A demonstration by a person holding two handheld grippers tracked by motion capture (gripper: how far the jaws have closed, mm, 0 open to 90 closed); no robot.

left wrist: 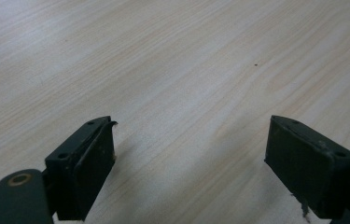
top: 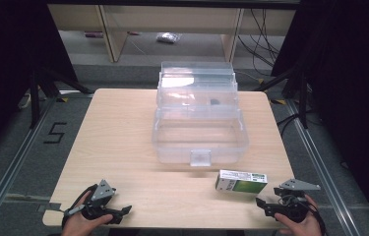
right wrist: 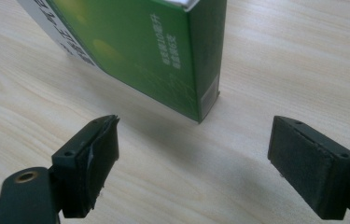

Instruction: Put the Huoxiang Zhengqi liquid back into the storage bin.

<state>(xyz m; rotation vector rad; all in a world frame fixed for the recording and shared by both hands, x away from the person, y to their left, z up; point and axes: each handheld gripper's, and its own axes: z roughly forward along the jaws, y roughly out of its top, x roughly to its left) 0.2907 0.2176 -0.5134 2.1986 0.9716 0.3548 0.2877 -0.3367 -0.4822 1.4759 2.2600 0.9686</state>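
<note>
A green and white carton (top: pixel 241 182) lies on the wooden table (top: pixel 123 137) near its front right. Close behind it, my right gripper (top: pixel 261 202) is held by a hand at the front right edge, open, jaws pointing left toward the carton. Through the right gripper view the carton (right wrist: pixel 154 51) stands just ahead of the open right gripper (right wrist: pixel 193 158), with bare wood between the jaws. My left gripper (top: pixel 125 210) rests in a hand at the front left edge, open, with only table (left wrist: pixel 172 70) between its jaws (left wrist: pixel 189 163).
A clear plastic box (top: pixel 199 132) with its lid raised stands in the middle of the table, a small dark item on its upper tray. Wooden shelving and cables lie beyond the far edge. A floor mark "5" (top: pixel 54 132) sits to the left.
</note>
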